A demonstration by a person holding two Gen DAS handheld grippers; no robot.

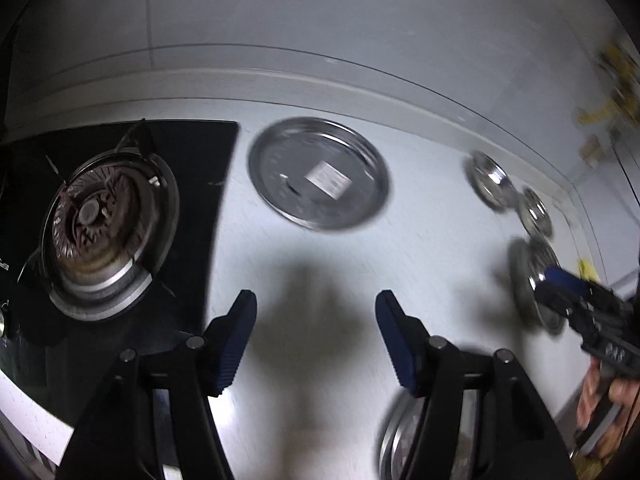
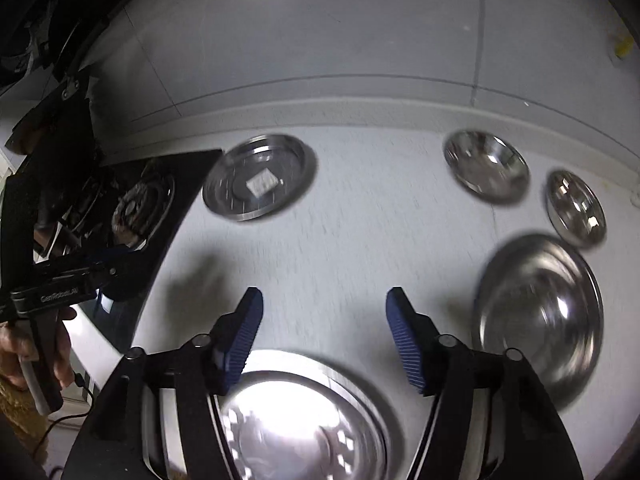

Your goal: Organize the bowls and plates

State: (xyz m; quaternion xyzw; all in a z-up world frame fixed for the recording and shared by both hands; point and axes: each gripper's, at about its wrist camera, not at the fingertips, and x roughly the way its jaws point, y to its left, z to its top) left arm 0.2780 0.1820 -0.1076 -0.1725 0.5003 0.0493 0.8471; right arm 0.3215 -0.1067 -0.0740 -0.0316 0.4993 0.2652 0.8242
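A steel plate with a white label (image 1: 319, 174) (image 2: 260, 178) lies on the white counter beside the stove. Two small steel bowls (image 2: 486, 166) (image 2: 576, 208) sit at the back right; they also show in the left wrist view (image 1: 490, 186) (image 1: 536, 212). A large steel bowl (image 2: 540, 316) lies at the right. Another steel plate (image 2: 304, 420) lies directly under my right gripper (image 2: 324, 336), which is open and empty. My left gripper (image 1: 316, 340) is open and empty above bare counter. The right gripper shows at the right edge (image 1: 576, 300) over the large bowl (image 1: 532, 280).
A black gas stove with a burner (image 1: 100, 220) (image 2: 136, 208) takes up the left of the counter. A white tiled wall (image 1: 320, 20) runs behind. Yellow items (image 1: 612, 92) hang at the far right. The counter's front edge (image 2: 96, 336) is at the lower left.
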